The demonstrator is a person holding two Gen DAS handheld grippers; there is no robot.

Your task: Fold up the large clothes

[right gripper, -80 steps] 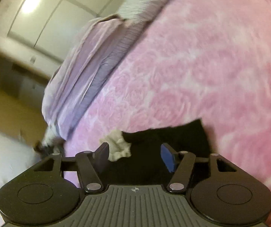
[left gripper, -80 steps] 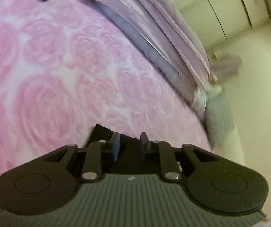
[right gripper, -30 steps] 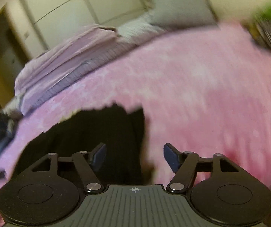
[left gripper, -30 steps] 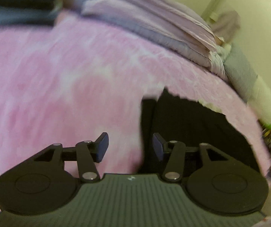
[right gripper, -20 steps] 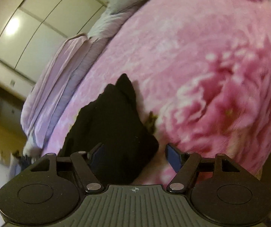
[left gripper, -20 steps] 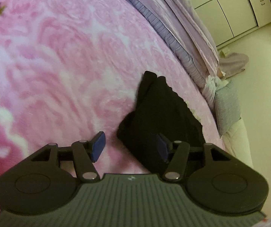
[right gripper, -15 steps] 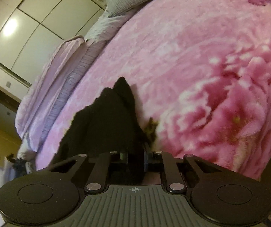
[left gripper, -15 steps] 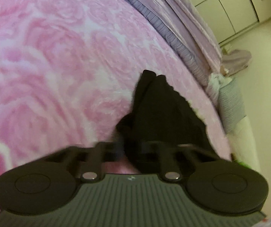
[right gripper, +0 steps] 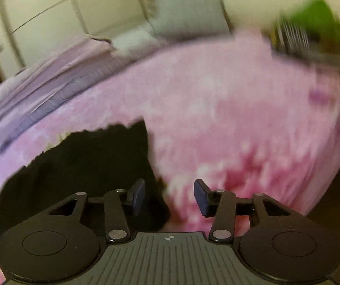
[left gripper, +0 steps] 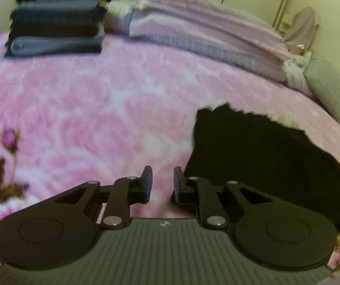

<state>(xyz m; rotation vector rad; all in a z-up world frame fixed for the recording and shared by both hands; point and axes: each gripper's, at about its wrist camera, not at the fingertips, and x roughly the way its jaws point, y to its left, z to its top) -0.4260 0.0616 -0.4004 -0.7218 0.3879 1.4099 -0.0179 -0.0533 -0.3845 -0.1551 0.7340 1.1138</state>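
Left wrist view: the left gripper (left gripper: 162,185) has just been opening a little; its jaws stand narrowly apart with only pink blanket (left gripper: 98,109) between them. The black garment (left gripper: 260,156) lies folded just right of it, a clothes stack (left gripper: 56,30) far behind.

Right wrist view (blurred): the right gripper (right gripper: 170,198) has just been opening, holding nothing, the garment (right gripper: 86,161) at its left finger.

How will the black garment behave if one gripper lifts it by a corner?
Probably floppy: the black garment lies flat, following the pink blanket, so it would sag and unfold. Likely light, being thin. The plush blanket may drag at it if it is pushed.
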